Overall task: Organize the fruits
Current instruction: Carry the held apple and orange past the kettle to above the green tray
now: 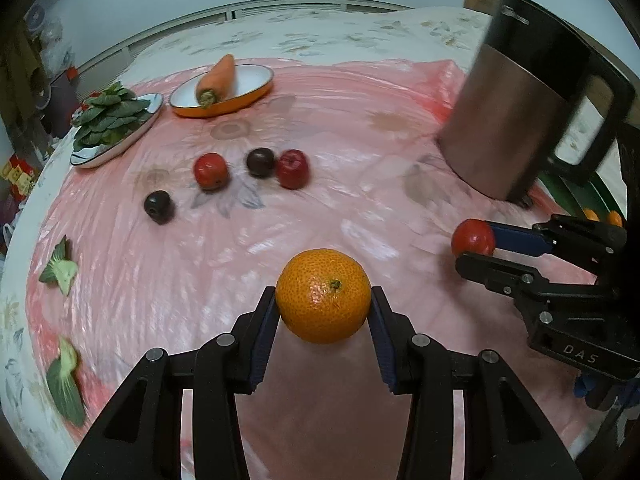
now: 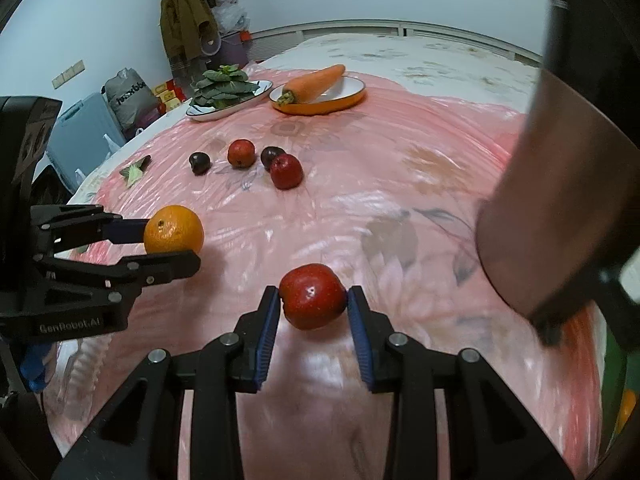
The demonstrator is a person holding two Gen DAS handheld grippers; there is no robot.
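Carrying is the step in hand, as I judge it: each claw has a fruit pinched and lifted over the glossy pink plastic tablecloth (image 1: pixel 360 128), and both need to reach wherever the fruit is being gathered. A green rim with orange fruit (image 1: pixel 600 216) shows at the right edge of the left wrist view, behind the tall brushed-steel jug with a black handle (image 1: pixel 516 120); that may be the place, though I cannot tell. To do it well, keep both grips steady, swing wide of the jug, which stands close to the right claw, and lower each fruit until it rests before letting go, since round fruit rolls.

Left gripper (image 1: pixel 324 300) holds the round pebbled orange (image 1: pixel 324 296) across its widest part, blue pads pressed on both sides, the stem scar facing the camera. Right gripper (image 2: pixel 313 300) is closed on the small glossy red apple (image 2: pixel 313 296), gripped at its flanks near the fingertips.

Still loose, well ahead of both claws, lie two more red apples (image 1: pixel 211 170) and two dark purple plums (image 1: pixel 159 206), with a carrot (image 1: pixel 218 80) in an orange-rimmed dish (image 1: pixel 256 94) beyond.
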